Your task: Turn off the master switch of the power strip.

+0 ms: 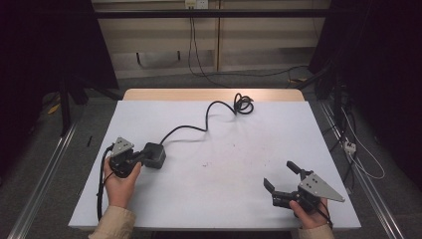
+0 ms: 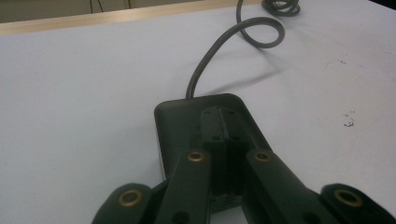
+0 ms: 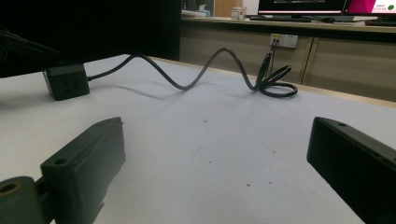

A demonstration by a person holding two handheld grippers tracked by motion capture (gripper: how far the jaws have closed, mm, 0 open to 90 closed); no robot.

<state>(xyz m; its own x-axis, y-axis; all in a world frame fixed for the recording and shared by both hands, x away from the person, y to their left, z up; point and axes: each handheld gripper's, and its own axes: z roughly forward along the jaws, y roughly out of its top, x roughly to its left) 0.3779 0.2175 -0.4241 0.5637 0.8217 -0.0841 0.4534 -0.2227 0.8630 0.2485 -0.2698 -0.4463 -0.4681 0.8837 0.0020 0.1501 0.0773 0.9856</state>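
Note:
A black power cube point(image 1: 157, 155) point(image 2: 180, 116) point(image 3: 65, 81) lies on the left of the white table top point(image 1: 224, 164). Its black cable point(image 1: 209, 117) point(image 2: 219, 51) point(image 3: 196, 77) snakes to a coil point(image 1: 244, 103) near the far edge. My left gripper point(image 1: 146, 155) point(image 2: 223, 116) is shut, its two jaws pressed together and lying over the top of the cube; whether they touch it I cannot tell. My right gripper point(image 1: 279, 174) point(image 3: 215, 158) is open near the front right, jaws wide apart with only bare table between them.
A wooden strip point(image 1: 214, 94) edges the table's far side. Metal rails point(image 1: 45, 174) run along the floor on both sides. A white power strip point(image 1: 350, 146) and loose cables lie on the floor at the right. A wall socket point(image 3: 283, 40) sits on the back wall.

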